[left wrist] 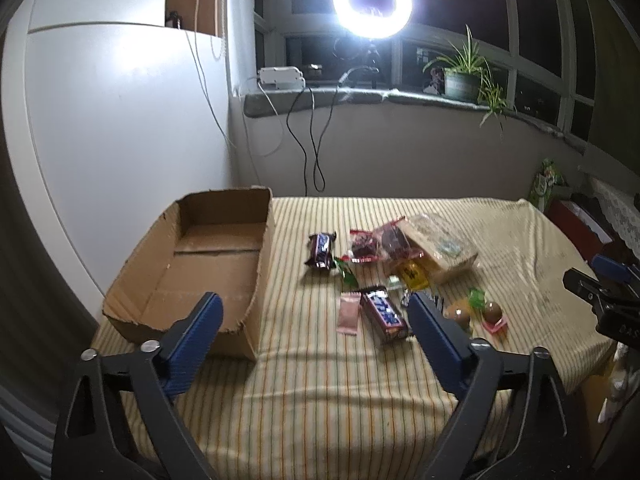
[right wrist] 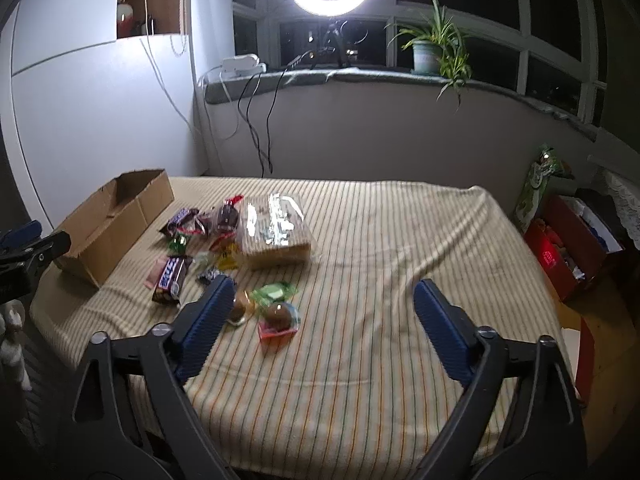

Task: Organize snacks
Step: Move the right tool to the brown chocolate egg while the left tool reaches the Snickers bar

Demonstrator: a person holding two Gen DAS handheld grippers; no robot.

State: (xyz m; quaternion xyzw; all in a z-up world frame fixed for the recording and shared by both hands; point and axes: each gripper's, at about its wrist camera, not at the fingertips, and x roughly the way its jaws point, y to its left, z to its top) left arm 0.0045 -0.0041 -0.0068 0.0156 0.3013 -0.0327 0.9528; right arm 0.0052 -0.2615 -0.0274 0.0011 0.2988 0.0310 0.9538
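Left hand-held gripper [left wrist: 314, 318] and right hand-held gripper [right wrist: 324, 304]: both hovering with jaws spread wide, gripping nothing. Snickers bar [left wrist: 384, 314] lying just beyond on the striped worktop [left wrist: 320, 392] among scattered snacks. Cardboard box [left wrist: 192, 276] sitting left, apart. Ring light [left wrist: 372, 0] glowing behind.

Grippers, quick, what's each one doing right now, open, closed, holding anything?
Left gripper: open, holding nothing, above the striped table.
Right gripper: open, holding nothing, above the table near the snacks.
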